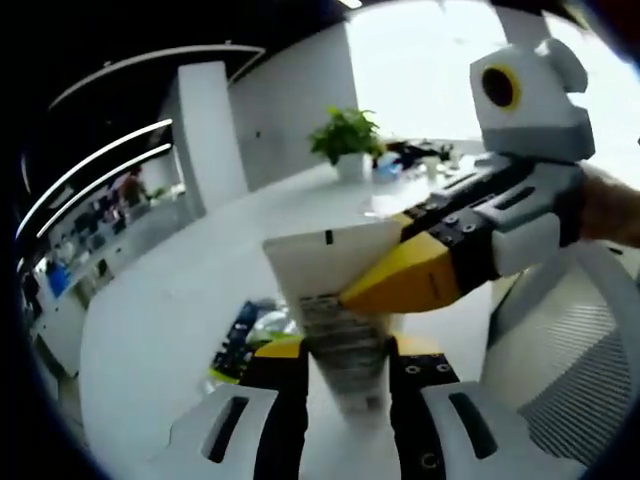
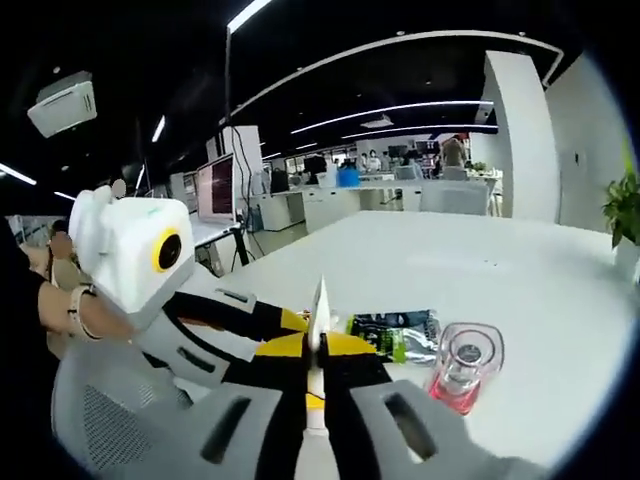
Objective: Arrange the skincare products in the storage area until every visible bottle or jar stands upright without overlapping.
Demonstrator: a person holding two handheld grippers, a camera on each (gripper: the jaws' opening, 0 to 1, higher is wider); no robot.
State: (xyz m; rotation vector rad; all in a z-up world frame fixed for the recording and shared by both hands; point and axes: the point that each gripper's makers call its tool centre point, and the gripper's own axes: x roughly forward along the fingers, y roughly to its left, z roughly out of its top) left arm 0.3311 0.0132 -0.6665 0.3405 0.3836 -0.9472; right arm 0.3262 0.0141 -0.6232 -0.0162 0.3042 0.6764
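right hand-held gripper [image 2: 318, 368] pinching white tube [image 2: 319, 318], clear jar [image 2: 466, 362] beside

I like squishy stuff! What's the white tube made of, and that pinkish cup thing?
The tube looks like soft matte white plastic: its sealed end is pressed flat. The cup looks like clear, shiny plastic or glass with a pink base; you can see through it.

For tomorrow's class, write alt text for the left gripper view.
A white tube is held by two tongs at once: the left tongs grip its lower part, the right tongs pinch its upper edge. Behind, a white table carries a potted plant.
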